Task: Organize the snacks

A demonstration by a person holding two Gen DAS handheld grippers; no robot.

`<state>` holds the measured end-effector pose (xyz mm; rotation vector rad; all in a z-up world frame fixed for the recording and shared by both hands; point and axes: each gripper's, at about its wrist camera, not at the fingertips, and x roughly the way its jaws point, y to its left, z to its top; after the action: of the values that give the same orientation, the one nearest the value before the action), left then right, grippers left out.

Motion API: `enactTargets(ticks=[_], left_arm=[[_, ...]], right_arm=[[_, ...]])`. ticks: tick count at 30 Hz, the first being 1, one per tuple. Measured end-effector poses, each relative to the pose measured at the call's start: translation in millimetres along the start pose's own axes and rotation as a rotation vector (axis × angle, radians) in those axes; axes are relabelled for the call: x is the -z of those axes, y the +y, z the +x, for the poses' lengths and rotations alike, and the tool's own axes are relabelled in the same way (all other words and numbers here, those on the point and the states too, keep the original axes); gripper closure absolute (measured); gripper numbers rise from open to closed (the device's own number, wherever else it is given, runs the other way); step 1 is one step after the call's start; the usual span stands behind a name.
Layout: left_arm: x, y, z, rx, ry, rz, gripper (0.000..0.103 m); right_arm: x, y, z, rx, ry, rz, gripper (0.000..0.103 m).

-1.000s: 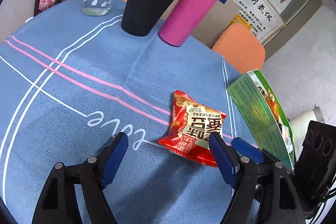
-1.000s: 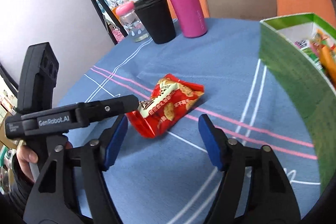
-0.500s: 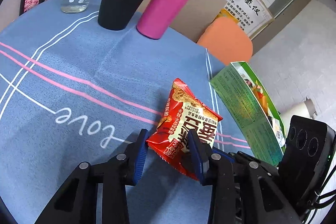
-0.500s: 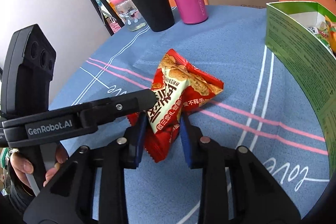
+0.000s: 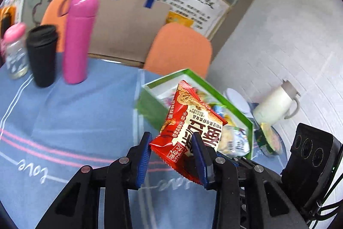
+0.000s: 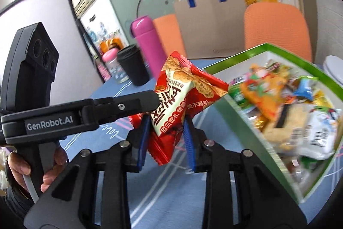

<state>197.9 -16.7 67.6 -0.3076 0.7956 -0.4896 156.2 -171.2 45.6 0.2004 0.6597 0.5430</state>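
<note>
A red snack packet [image 5: 193,121] hangs above the blue tablecloth, clear of it. My left gripper [image 5: 171,138] is shut on its lower end. In the right wrist view the same packet [image 6: 180,98] sits between the blue pads of my right gripper [image 6: 166,123], also shut on it, with a finger of the left gripper [image 6: 133,103] reaching in from the left. Just right of the packet is the green box [image 6: 246,121], open at the top and holding several snack packets [image 6: 289,100]. The left wrist view shows that box [image 5: 150,108] behind the packet.
A pink flask [image 5: 78,40], a black lidded cup [image 5: 41,55] and a pink-lidded glass jar [image 5: 15,50] stand at the table's far left. Orange chairs [image 5: 180,48] and a paper bag stand behind. A white kettle [image 5: 276,104] is beyond the box. A hand [image 6: 21,164] holds the left gripper.
Both grippers closed on the packet as it lay on the cloth. Since then they have lifted it together and carried it right, up to the green box.
</note>
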Motion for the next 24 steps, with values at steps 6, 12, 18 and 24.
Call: enactTargets(ticks=[6,12,18,24], left_arm=[[-18.5,-55.8,45.0,0.065,0.046,0.093,0.065],[-24.7,-82.2,80.3,-0.031,0.049,0.164,0.042],[-13.5,-62.9,63.6,-0.15,-0.064,0.073,0.003],[-9.3,-60.7,50.8,-0.213,-0.093,0.086,0.003]], right_arm=[[-9.2,-52.6,-34.7,0.091,-0.057,0.078,0.07],[-13.4,-90.8,-40.7,0.25,-0.074,0.041,0.064],[1.0,-110.2,-47.1,0.367,-0.132,-0.027,0.016],[3.5,-121.7,-49.2,0.315,-0.147,0.048,0.016]])
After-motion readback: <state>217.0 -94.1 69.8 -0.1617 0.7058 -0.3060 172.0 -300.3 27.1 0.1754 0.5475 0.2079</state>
